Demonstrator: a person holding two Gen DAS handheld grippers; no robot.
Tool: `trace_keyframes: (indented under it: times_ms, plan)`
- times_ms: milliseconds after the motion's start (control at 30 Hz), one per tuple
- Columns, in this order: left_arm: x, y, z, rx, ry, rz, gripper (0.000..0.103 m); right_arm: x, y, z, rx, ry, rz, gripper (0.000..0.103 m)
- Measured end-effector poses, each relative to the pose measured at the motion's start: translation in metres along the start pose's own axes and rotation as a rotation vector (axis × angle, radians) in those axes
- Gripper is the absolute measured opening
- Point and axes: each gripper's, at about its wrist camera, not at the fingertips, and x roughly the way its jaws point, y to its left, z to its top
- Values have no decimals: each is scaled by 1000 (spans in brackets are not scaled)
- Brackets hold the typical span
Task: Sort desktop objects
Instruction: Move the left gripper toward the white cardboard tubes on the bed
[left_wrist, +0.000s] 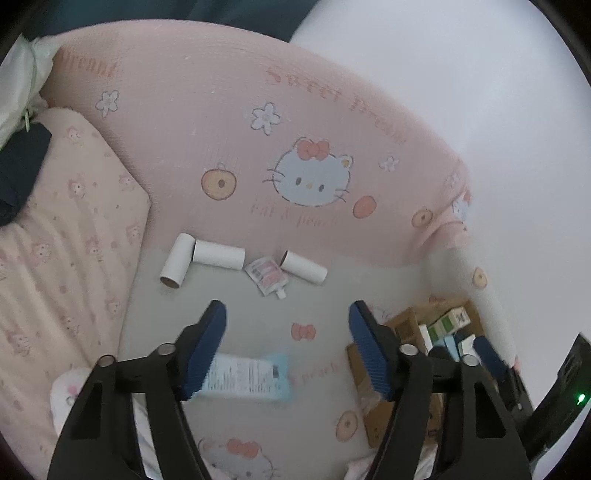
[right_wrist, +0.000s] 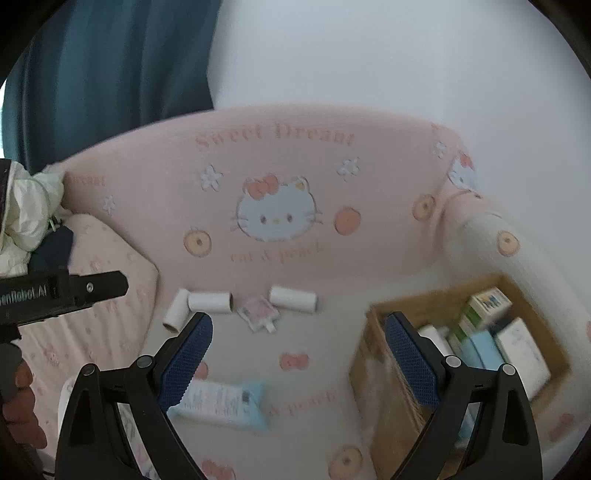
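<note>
Both your grippers, left gripper (left_wrist: 288, 314) and right gripper (right_wrist: 299, 326), are wide open and empty. The blue packet (left_wrist: 247, 376) lies flat just under the left one, long axis running side to side, so left's closer; box (right_wrist: 373, 363) sits right.

The bed sheet (left_wrist: 258, 317) is pink with white cats and red bows. The paper tubes (left_wrist: 218, 254) are white. The box (right_wrist: 373, 373) is brown.

Blue packet (left_wrist: 247, 376) print blurred, partly behind finger; cardboard box (right_wrist: 373, 365) contents smeared, unreadable.
</note>
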Motion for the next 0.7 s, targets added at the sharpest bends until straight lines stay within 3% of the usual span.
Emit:
trace_keyframes:
  times_ms: [133,367,533,700]
  plan:
    - [18,20,1,-24,-17,24,59,16,10,-6,-23,-10,58,94]
    - [55,74,-5,-113,-7,59,32,50,24,-21,-29,1,108,94]
    - [75,119,-14,-212,-17,32,27,79,37,-30,-33,56,173,94]
    - [102,146,-19,-213,-10,-15,27,107,55,-37,-62,106,204,94]
